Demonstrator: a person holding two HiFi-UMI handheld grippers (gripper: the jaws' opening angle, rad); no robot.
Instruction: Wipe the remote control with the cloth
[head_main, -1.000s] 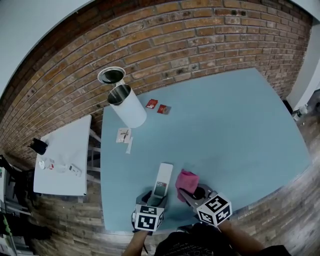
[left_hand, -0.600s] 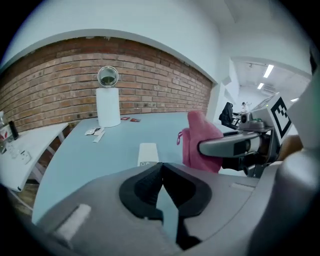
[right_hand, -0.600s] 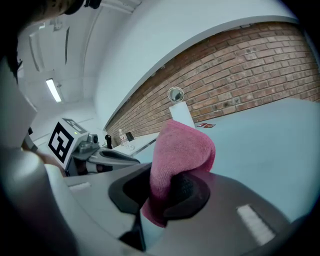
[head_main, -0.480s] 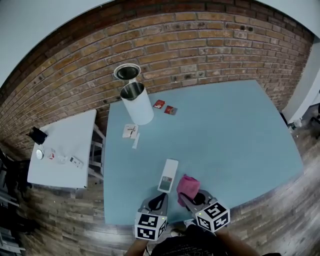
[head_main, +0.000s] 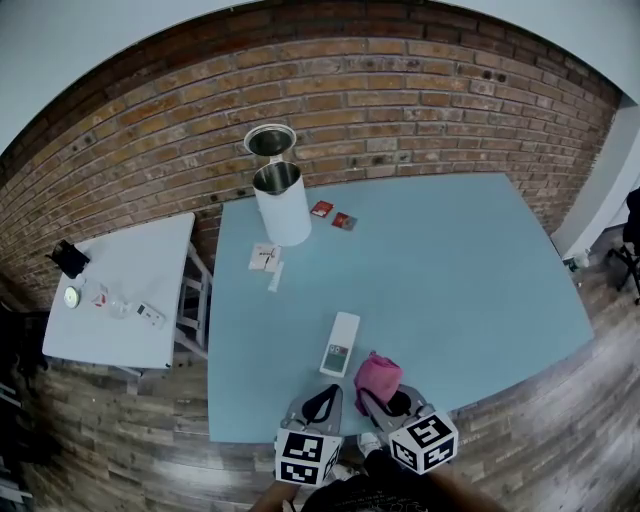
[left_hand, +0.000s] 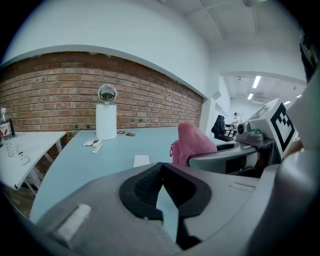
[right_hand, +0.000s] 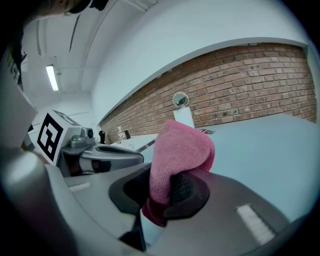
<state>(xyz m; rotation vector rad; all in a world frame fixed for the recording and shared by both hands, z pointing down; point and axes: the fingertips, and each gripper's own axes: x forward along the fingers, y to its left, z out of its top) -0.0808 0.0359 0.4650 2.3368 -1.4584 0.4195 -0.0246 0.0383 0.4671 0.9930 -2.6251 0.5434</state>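
Head view: the remote (head_main: 341, 344) lies flat on the table (head_main: 450, 260), just ahead of the left tongs (head_main: 323, 400). It looks light, hard and smooth, so it may slide. Pinch its long sides near the close end. A second ago the left tongs were spread around that end. Now they have pulled back.

Left gripper view: those tongs are pressed together on nothing.

Right gripper view: the right tongs (right_hand: 167, 187) squeeze the soft pink cloth (right_hand: 177, 150).
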